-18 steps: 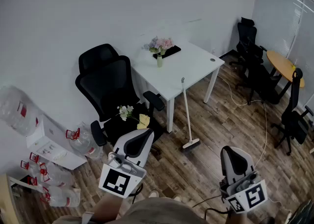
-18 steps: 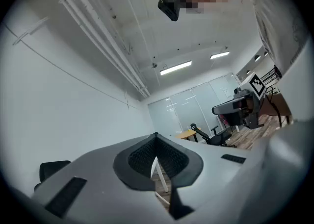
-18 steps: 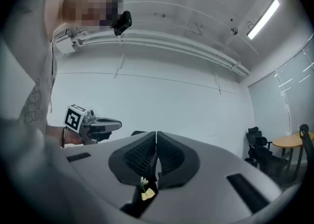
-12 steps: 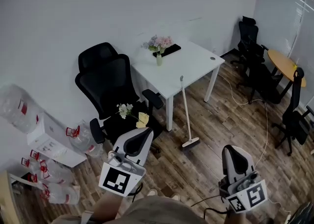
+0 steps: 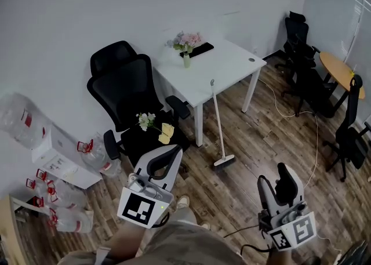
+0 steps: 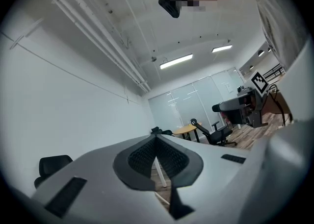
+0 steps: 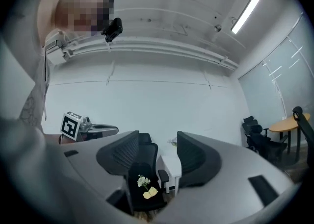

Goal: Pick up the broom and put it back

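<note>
Leaning near-upright on table [image 5: 232, 72], broom [image 5: 218, 123] sits ahead, well off, between both: R gripper [image 5: 277, 182] wide, empty; L gripper [image 5: 164, 162] closed.

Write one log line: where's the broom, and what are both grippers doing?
broom: leaning on white table, brush on floor | left gripper: shut, empty | right gripper: open, empty | stage: broom not yet reached

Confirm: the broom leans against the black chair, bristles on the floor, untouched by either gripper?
No. The head view shows the broom leaning against the white table, not the chair. Its bristles are on the floor, untouched by the left gripper or the right gripper.
</note>
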Demonstrator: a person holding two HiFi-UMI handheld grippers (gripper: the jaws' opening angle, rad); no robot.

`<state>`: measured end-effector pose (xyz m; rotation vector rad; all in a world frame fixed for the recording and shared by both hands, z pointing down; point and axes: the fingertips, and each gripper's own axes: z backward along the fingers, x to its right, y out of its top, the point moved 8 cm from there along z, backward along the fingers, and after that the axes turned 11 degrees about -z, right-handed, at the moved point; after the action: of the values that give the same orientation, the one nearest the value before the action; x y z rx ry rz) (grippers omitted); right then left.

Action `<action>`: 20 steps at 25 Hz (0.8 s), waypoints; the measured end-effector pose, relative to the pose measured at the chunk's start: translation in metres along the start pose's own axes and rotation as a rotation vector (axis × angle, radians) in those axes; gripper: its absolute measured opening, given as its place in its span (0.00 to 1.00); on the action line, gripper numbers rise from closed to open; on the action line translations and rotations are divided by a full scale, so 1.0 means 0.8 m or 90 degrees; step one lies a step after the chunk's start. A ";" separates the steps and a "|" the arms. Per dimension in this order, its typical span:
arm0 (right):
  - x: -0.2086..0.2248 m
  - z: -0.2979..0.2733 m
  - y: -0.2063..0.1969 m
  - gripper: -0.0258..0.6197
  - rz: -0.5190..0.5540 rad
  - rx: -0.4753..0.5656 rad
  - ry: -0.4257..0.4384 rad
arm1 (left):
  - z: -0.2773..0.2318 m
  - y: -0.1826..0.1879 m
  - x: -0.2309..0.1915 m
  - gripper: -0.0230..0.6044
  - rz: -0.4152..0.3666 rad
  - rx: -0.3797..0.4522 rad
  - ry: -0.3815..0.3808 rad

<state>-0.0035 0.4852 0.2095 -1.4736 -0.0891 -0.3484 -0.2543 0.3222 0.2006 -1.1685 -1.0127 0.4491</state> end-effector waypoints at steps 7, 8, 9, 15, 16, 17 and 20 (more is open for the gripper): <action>0.031 -0.033 -0.008 0.42 0.054 -0.034 -0.014 | -0.034 -0.032 -0.014 0.06 0.021 -0.010 0.005; 0.038 -0.042 -0.011 0.42 0.056 -0.037 -0.017 | -0.042 -0.039 -0.018 0.06 0.024 -0.009 0.005; 0.045 -0.052 -0.014 0.42 0.056 -0.041 -0.021 | -0.051 -0.047 -0.023 0.06 0.026 -0.010 0.006; 0.097 -0.134 -0.029 0.42 0.048 -0.073 -0.038 | -0.121 -0.087 -0.067 0.06 0.030 -0.019 -0.004; 0.106 -0.150 -0.031 0.42 0.047 -0.080 -0.040 | -0.134 -0.093 -0.075 0.06 0.030 -0.021 -0.006; 0.116 -0.166 -0.034 0.42 0.047 -0.088 -0.041 | -0.147 -0.101 -0.084 0.06 0.030 -0.026 -0.010; 0.144 -0.217 -0.044 0.42 0.053 -0.117 -0.046 | -0.196 -0.133 -0.110 0.06 0.028 -0.056 -0.027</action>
<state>0.0690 0.2923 0.2562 -1.6669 -0.0548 -0.2409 -0.1883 0.1315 0.2538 -1.2666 -1.0543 0.4694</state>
